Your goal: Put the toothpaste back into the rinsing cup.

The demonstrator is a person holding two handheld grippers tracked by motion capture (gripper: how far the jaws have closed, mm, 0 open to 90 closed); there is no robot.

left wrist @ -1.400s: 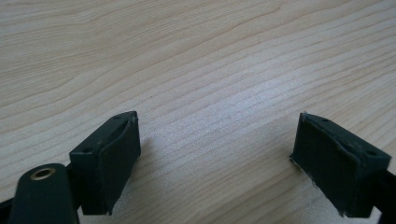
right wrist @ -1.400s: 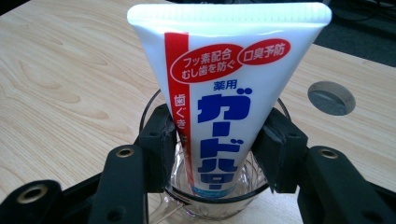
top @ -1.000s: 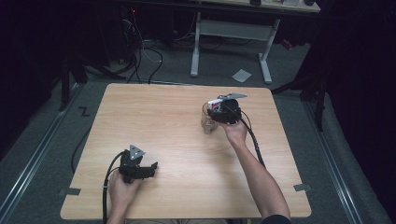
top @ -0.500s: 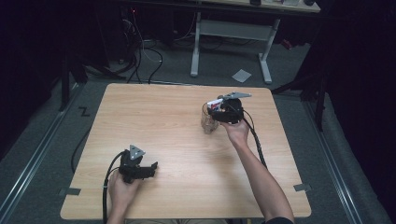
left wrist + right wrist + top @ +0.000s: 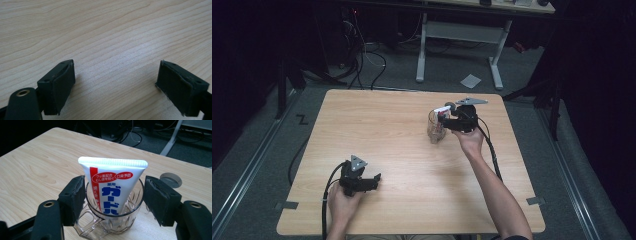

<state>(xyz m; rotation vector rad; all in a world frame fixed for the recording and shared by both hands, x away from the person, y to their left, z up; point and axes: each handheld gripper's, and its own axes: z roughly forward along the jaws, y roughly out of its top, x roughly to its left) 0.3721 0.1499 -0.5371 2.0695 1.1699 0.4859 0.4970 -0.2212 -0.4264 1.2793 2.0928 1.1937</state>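
Observation:
A white toothpaste tube (image 5: 112,185) with red and blue print stands upright, cap down, in a clear glass mug (image 5: 112,225) on the wooden table (image 5: 387,125). My right gripper (image 5: 115,187) straddles the mug's rim, one pad on each side of the tube. Its jaws have just been opening and stand apart from the tube, open. From above, the right gripper (image 5: 446,117) hangs over the mug (image 5: 435,132) at the table's right of centre. My left gripper (image 5: 371,181) rests near the front left, and its jaws (image 5: 113,80) stand open over bare wood.
A round cable hole (image 5: 170,179) sits in the tabletop just behind the mug. Beyond the table's far edge are a desk frame (image 5: 459,35), floor cables (image 5: 367,55) and a sheet of paper (image 5: 470,80). Each gripper trails a black cable toward the near edge.
The right hand has barely shifted and stays at the mug, with the tube still standing in it. The left hand and gripper have not moved.

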